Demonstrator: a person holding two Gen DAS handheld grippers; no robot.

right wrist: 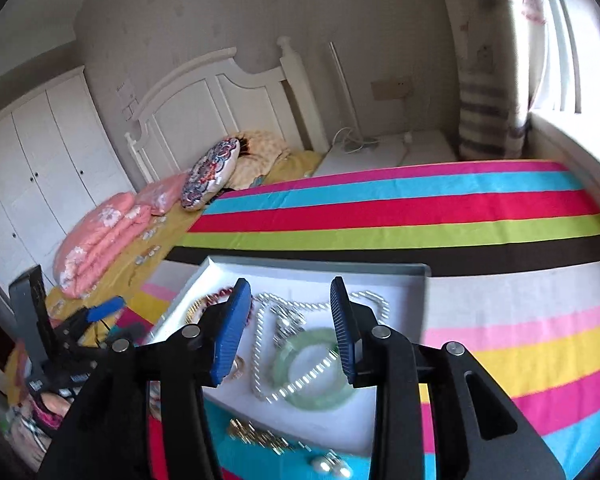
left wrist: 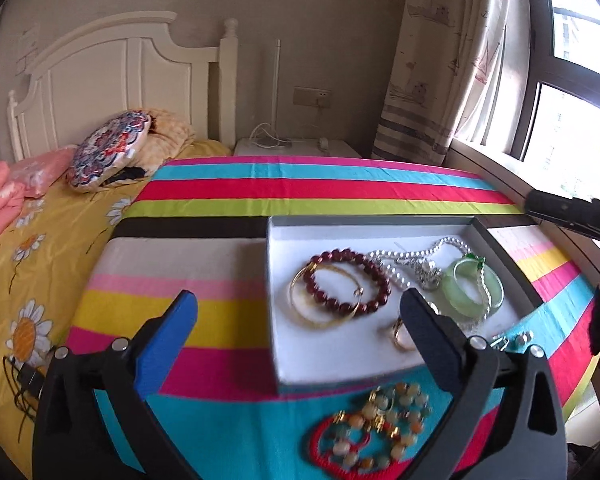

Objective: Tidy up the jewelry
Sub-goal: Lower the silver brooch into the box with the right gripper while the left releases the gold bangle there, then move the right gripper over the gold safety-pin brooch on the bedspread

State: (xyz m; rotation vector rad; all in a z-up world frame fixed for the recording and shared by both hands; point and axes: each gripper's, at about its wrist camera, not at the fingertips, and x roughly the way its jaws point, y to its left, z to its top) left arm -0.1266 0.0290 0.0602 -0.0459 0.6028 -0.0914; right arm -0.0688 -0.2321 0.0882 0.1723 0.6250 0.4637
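Bright daylight floods from the window [left wrist: 576, 92]; fisheye edges bend darkly, and near objects blur.

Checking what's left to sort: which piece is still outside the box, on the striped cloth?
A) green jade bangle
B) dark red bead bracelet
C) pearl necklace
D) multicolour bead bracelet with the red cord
D: the multicolour bead bracelet lies on the blue stripe in front of the box, while the dark red bead bracelet, green jade bangle and pearl necklace all lie inside the box.
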